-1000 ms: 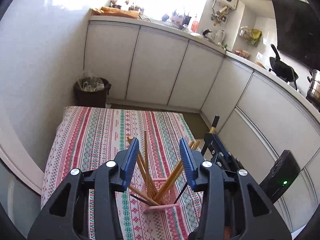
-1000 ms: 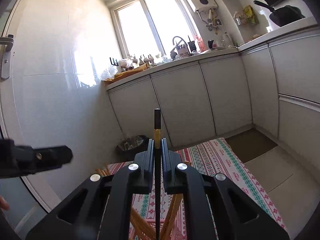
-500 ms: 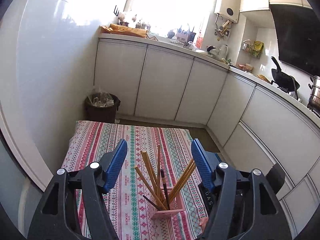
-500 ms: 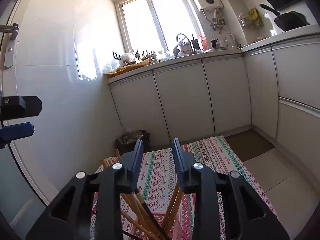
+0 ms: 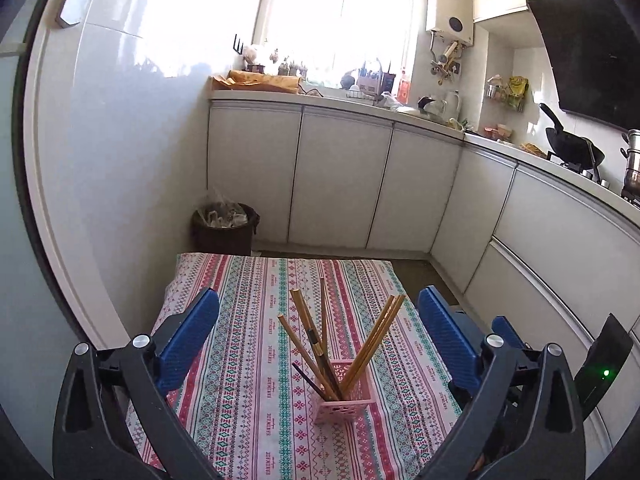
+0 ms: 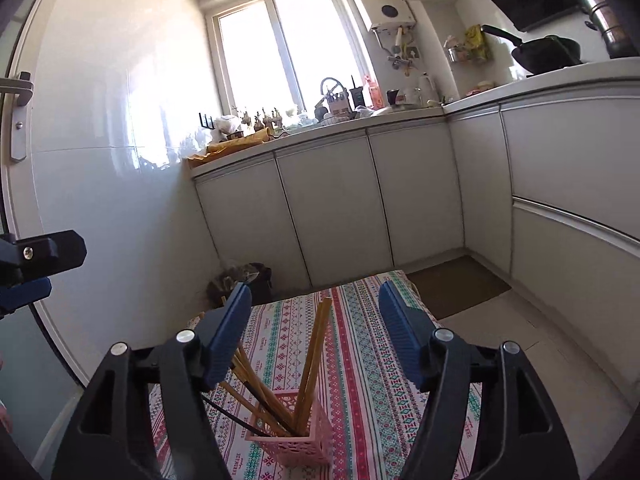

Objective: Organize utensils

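Observation:
A pink lattice holder (image 5: 345, 403) (image 6: 294, 436) stands upright on the patterned tablecloth (image 5: 248, 360) (image 6: 368, 376). Several wooden chopsticks (image 5: 372, 344) (image 6: 314, 356) and a dark chopstick (image 5: 316, 346) lean out of it in a fan. My left gripper (image 5: 318, 320) sits behind and above the holder, its jaws opening wide with nothing between its blue pads. My right gripper (image 6: 314, 312) hangs just above the holder, jaws opening, touching nothing. The right gripper's blue finger (image 5: 506, 330) shows past my left gripper's right finger.
White cabinets (image 5: 340, 176) run along the far wall and the right side under a crowded counter (image 5: 360, 100). A dark bin (image 5: 224, 226) stands on the floor behind the table. A glossy white wall (image 6: 100, 160) closes the left side.
My right gripper let go of the dark chopstick, which now stands in the holder. Both grippers spread their jaws and pulled back and up from the holder.

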{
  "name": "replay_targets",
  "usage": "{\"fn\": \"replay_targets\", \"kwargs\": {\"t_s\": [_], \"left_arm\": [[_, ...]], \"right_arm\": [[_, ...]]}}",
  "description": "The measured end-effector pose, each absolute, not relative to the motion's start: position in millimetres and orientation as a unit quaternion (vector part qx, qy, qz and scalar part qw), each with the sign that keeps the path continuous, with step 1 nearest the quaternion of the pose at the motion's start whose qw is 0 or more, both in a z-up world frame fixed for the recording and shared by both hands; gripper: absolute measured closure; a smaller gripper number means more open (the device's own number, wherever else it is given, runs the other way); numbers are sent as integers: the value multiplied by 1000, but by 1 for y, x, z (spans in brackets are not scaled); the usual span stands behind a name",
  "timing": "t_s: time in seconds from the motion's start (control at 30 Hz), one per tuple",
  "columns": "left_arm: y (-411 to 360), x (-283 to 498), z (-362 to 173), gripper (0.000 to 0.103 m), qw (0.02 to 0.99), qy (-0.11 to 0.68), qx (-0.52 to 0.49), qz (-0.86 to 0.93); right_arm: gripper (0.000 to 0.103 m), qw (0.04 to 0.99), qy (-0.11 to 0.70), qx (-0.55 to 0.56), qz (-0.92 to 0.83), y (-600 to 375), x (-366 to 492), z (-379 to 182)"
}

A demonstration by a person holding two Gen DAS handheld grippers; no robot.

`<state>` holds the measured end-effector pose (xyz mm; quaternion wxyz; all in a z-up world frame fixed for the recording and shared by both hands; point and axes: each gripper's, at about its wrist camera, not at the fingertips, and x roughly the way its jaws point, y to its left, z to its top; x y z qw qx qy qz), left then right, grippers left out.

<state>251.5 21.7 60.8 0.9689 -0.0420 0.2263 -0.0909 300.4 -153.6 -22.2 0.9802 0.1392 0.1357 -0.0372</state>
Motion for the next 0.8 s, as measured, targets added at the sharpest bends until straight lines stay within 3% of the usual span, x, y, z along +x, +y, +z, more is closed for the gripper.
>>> {"fn": "replay_targets", "kwargs": {"t_s": [0.4, 0.63, 0.8], "left_arm": [[6, 196, 38, 7, 972, 226, -8, -58], [-8, 134, 37, 7, 988, 153, 19, -15], [-7, 99, 39, 7, 988, 155, 4, -14]], "right_arm": [[12, 964, 181, 180, -79, -180, 246, -3], [8, 956, 208, 185, -93, -183, 198, 4], [7, 957, 212, 150, -131, -176, 155, 5]]}}
